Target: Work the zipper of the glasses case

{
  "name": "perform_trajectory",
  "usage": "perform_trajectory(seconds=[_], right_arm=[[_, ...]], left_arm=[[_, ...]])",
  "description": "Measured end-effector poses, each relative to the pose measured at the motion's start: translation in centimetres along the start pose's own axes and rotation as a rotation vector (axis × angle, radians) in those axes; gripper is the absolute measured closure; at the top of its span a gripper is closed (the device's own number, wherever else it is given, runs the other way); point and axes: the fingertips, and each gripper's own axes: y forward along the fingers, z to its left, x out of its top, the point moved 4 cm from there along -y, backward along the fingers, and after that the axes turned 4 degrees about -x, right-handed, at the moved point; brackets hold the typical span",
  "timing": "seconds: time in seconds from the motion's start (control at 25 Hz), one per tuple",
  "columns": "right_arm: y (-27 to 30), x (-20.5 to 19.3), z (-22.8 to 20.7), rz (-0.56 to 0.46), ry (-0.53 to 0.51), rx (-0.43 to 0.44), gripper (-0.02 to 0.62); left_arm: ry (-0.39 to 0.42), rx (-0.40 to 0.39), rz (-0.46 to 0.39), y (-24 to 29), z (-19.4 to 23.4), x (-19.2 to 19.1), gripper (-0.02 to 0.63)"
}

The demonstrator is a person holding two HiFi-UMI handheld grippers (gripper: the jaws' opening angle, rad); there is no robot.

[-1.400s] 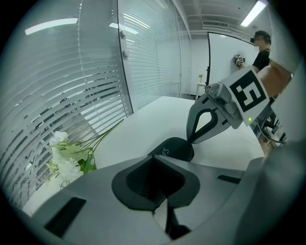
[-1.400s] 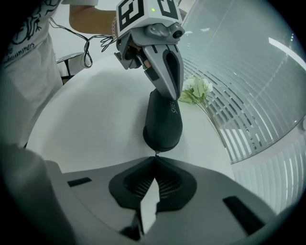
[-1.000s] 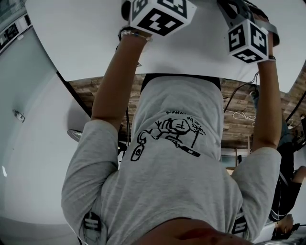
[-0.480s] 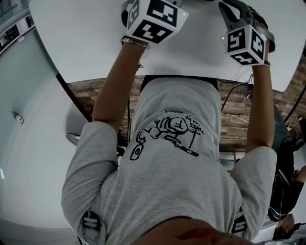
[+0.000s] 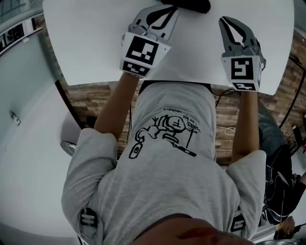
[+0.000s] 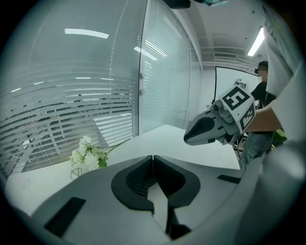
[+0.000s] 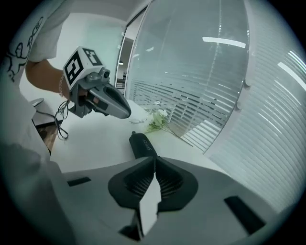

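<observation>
Ahead, glasses case (image 7: 142,144) beyond right gripper (image 7: 154,159).

We've got a black glasses case (image 7: 142,143) on a white bench (image 5: 86,43). Left hand-held gripper (image 5: 164,8) and right hand-held gripper (image 5: 224,21) are light grey, with black-and-white square markers. The flowers (image 6: 85,154) are white with green leaves.

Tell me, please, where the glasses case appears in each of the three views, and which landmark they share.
Head view: the glasses case lies at the top edge, near the centre, partly cut off.
Left gripper view: not in it.
Right gripper view: it lies at lower centre on the table, just above the jaws.
Shared landmark: the white table shows in all three views; the white flowers show in both gripper views.
</observation>
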Motion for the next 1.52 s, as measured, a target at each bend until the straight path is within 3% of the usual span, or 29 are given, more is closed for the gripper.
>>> perform_trajectory(seconds=[0.36, 0.6, 1.0, 1.52], right_arm=[[-5.2, 6.3, 1.0, -0.177, 0.203, -0.022, 0.578], [-9.3, 10.2, 0.9, -0.317, 0.319, -0.032, 0.583], [-13.8, 13.8, 1.8, -0.404, 0.313, -0.019, 0.589], [-18.2, 17.1, 2.8, -0.474, 0.306, -0.005, 0.589]], left_arm=[[-0.111, 0.018, -0.197, -6.4, -1.2, 3.7, 0.584], [-0.129, 0.04, -0.287, -9.7, -2.9, 6.8, 0.583], [-0.116, 0.069, -0.39, -13.7, -4.5, 10.5, 0.584], [-0.067, 0.078, -0.438, -17.9, -6.7, 13.2, 0.584]])
